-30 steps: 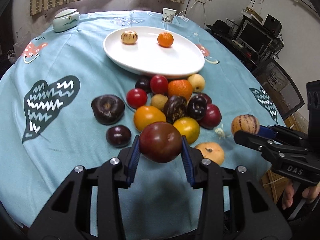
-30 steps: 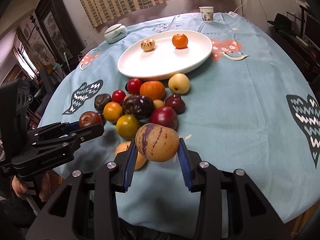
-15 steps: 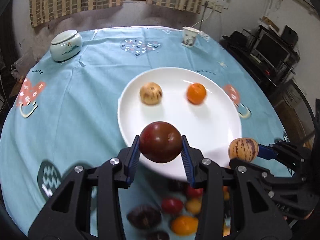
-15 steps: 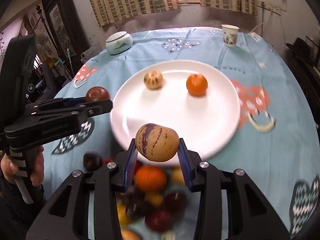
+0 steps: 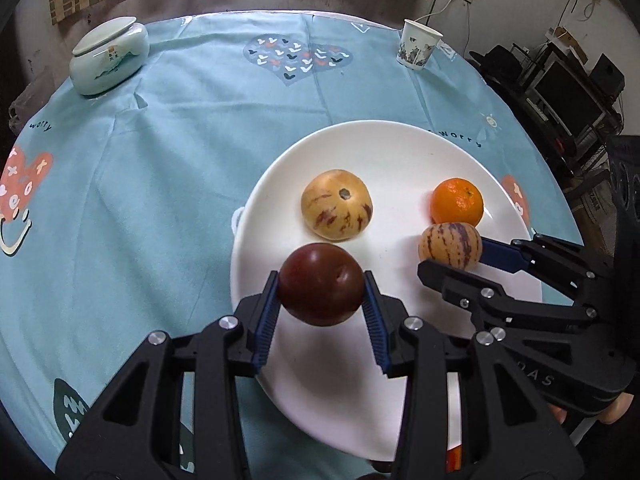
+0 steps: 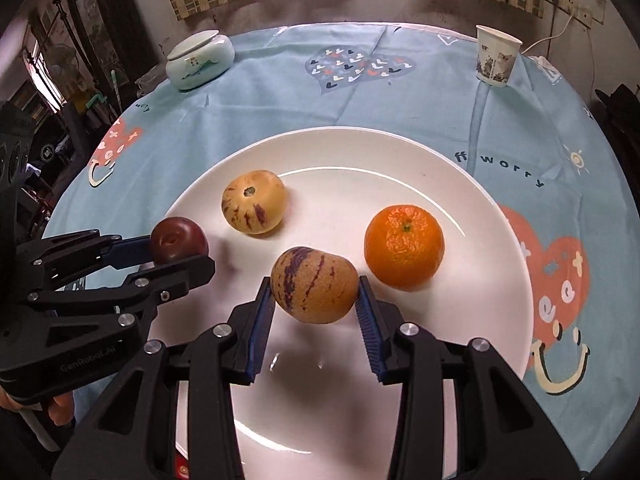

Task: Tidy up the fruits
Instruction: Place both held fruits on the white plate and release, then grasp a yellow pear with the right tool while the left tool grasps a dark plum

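My left gripper [image 5: 321, 300] is shut on a dark red round fruit [image 5: 320, 286], held over the near left part of the white plate [image 5: 400, 152]. My right gripper [image 6: 316, 294] has a tan fruit with purple stripes [image 6: 314, 282] between its blue pads; the jaws are opening and the pads still touch it. It hangs low over the plate's [image 6: 360, 152] middle. On the plate lie a pale striped fruit [image 6: 254, 202] and an orange [image 6: 404, 247]. Each wrist view shows the other gripper [image 5: 448, 256] [image 6: 180, 252] with its fruit.
A lidded ceramic jar [image 5: 108, 54] stands at the far left of the blue tablecloth and a paper cup [image 5: 418, 49] at the far right. The fruit pile is hidden under the grippers; only a red sliver [image 6: 180, 466] shows. Shelves with electronics stand beyond the right table edge.
Both grippers have carried their fruits away from the pile and forward over the plate. The pile has slid out of view below, and the plate now fills the middle of both views.
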Available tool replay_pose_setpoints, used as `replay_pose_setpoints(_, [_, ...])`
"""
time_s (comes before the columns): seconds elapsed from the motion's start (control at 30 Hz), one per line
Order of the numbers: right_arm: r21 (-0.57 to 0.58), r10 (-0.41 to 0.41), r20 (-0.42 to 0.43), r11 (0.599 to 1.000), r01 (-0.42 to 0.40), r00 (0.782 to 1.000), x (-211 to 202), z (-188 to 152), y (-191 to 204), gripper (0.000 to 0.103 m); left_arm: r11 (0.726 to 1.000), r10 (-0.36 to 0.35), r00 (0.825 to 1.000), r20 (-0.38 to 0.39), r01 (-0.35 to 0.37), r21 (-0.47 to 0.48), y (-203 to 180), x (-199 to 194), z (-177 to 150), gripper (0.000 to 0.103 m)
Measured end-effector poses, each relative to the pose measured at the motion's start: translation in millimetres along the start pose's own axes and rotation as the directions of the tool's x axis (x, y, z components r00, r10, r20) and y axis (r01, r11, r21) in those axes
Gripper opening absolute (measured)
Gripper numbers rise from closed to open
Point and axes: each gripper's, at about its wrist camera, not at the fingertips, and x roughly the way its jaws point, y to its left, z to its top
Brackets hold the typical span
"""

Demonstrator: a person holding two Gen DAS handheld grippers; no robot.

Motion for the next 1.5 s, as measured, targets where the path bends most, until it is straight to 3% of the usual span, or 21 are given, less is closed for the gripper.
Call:
replay_pose_setpoints(0.13, [0.011, -0.02, 0.03, 1.0, 0.02, 0.999, -7, 1, -5, 0.056, 1.0, -0.008, 0.999, 0.037, 0.009, -0.016, 0, -11, 2, 0.055])
replay_pose_setpoints(0.2, [0.018, -0.024, 0.053, 1.0, 0.023, 0.998, -21, 0, -7, 0.065, 1.0, -0.007, 0.998, 0.061, 0.007, -0.012, -1, -22, 3, 0.057])
replay_pose_setpoints(0.3, [0.026, -0.022, 0.094, 0.999, 0.02, 0.995, -51, -8, -6, 0.066, 0.999, -0.031, 0.995, 0.096, 0.032, -0.009, -5, -45, -3, 0.058])
replay_pose_setpoints(0.4, [0.023, -0.034, 0.11, 0.999, 0.032, 0.993, -79, -26, -3, 0.07, 0.999, -0.054, 0.989, 0.137, 0.054, 0.001, -11, -72, -18, 0.065])
replay_pose_setpoints(0.6, [0.026, -0.031, 0.13, 0.999, 0.027, 0.991, -123, -81, 9, 0.072, 0.996, -0.09, 0.984, 0.153, 0.086, 0.035, -24, -103, -72, 0.067])
replay_pose_setpoints(0.67, [0.035, -0.032, 0.141, 0.999, 0.027, 0.989, -134, -103, 13, 0.072, 0.998, -0.062, 0.985, 0.161, 0.057, 0.034, -26, -110, -96, 0.085])
replay_pose_setpoints(0.7, [0.042, -0.032, 0.146, 0.999, 0.026, 0.989, -138, -114, 15, 0.072, 0.999, -0.045, 0.983, 0.176, 0.04, 0.034, -27, -114, -109, 0.088])
replay_pose_setpoints(0.83, [0.065, -0.011, 0.143, 0.998, 0.001, 0.99, -148, -157, 24, 0.077, 0.999, 0.014, 0.983, 0.182, -0.023, 0.049, -26, -121, -153, 0.089])
replay_pose_setpoints(0.9, [0.074, -0.016, 0.132, 0.997, 0.006, 0.991, -149, -174, 30, 0.088, 0.998, 0.043, 0.984, 0.176, -0.052, 0.045, -23, -122, -169, 0.089])
replay_pose_setpoints(1.0, [0.08, -0.021, 0.113, 0.997, 0.012, 0.993, -147, -194, 36, 0.09, 0.995, 0.084, 0.983, 0.165, -0.092, 0.04, -19, -123, -189, 0.09])
replay_pose_setpoints(1.17, [0.089, -0.039, 0.078, 0.996, 0.032, 0.996, -140, -210, 43, 0.09, 0.994, 0.09, 0.986, 0.137, -0.097, 0.046, -14, -121, -208, 0.09])
replay_pose_setpoints(1.33, [0.024, -0.082, 0.079, 0.997, 0.08, 0.994, -139, -225, 63, 0.095, 0.992, 0.103, 0.985, 0.137, -0.113, 0.061, -17, -125, -220, 0.09])
replay_pose_setpoints(1.5, [0.013, -0.008, 0.057, 1.0, 0.007, 0.998, -137, -237, 73, 0.095, 0.992, 0.106, 0.986, 0.128, -0.114, 0.057, -15, -127, -228, 0.09])
